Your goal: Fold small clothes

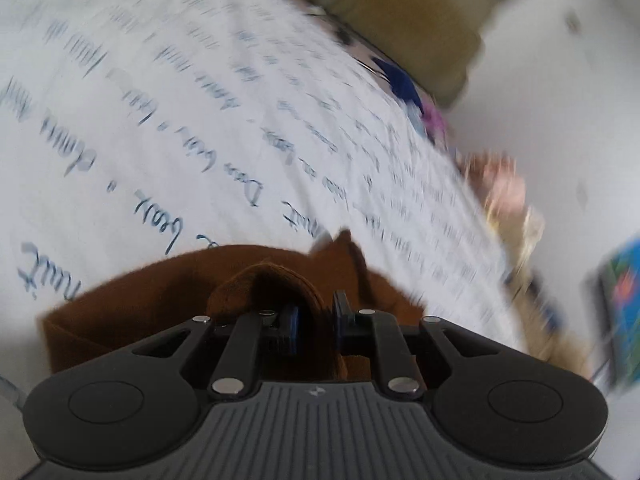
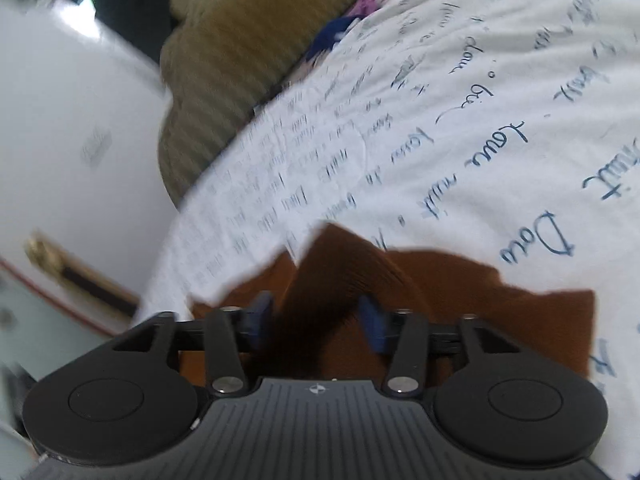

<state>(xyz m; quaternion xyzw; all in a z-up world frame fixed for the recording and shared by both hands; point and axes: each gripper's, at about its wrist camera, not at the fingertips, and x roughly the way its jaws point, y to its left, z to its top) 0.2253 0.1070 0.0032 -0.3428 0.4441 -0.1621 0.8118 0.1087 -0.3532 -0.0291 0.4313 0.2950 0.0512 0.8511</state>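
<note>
A small brown garment [image 1: 132, 304] lies on a white bedsheet [image 1: 160, 120] printed with blue handwriting. My left gripper [image 1: 316, 320] is shut on a raised fold of the brown cloth, which bunches between its blue pads. In the right wrist view the same brown garment [image 2: 480, 292] lies on the sheet [image 2: 480, 120]. My right gripper [image 2: 318, 322] has a ridge of brown cloth pinched up between its blue pads [image 2: 372, 324], which stand wider apart. Both views are blurred by motion.
An olive-green ribbed cushion [image 1: 400, 12] lies at the far edge of the bed, also in the right wrist view [image 2: 224, 72]. Dark blue and purple clothes [image 1: 404, 84] sit beside it. A white wall [image 2: 80, 100] and a pale toy-like object [image 1: 508, 196] lie beyond the bed's edge.
</note>
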